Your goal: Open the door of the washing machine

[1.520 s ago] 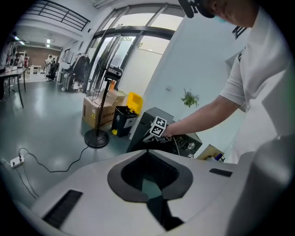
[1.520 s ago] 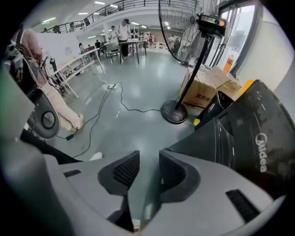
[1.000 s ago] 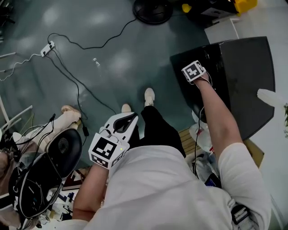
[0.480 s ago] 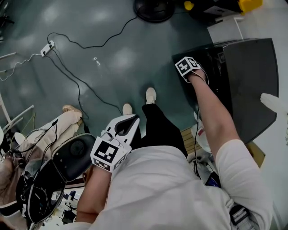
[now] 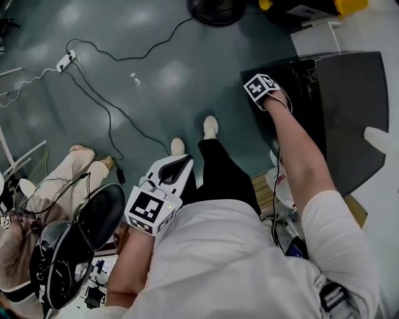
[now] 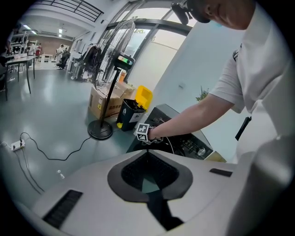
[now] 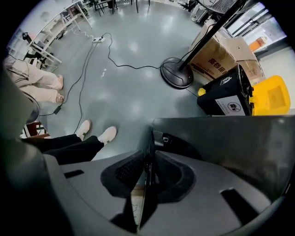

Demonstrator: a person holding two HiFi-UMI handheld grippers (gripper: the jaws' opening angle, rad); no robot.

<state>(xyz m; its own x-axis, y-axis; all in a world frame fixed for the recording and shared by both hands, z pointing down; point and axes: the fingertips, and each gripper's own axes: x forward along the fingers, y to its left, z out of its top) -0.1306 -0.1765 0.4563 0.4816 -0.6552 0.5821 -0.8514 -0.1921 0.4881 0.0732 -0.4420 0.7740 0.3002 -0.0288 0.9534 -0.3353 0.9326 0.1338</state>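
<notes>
Your R gripper [image 5: 264, 92] is out at arm's length, at the front left corner of the washer [image 5: 349, 106], which sits on the floor to your right. In the right gripper view, the jaws are clamped on the thin dark edge of the door [image 7: 147, 170]. The edge runs upright between the pads [image 7: 126, 171], with a pad on each side. The door edge stands off the washer body, and a dark gap with a small latch part [image 7: 167, 138] shows just right of it.

Your L gripper [image 5: 167, 180] is held close to your waist, pointing fwd over the floor, well apart from the washer. Its jaws are closed tip to tip w/ nothing between them; thru the gap behind the tips you only see floor.

Your shoes [image 5: 211, 126] are on the grey floor just left of the washer. A fan base [image 5: 214, 11] stands further out, w/ a cable [image 5: 118, 112] running to a power strip [image 5: 65, 60]. Beyond the washer are a yellow bin [image 7: 272, 97] and cardboard boxes [image 7: 216, 50]. Another person's legs [image 5: 78, 163] are at far left.
</notes>
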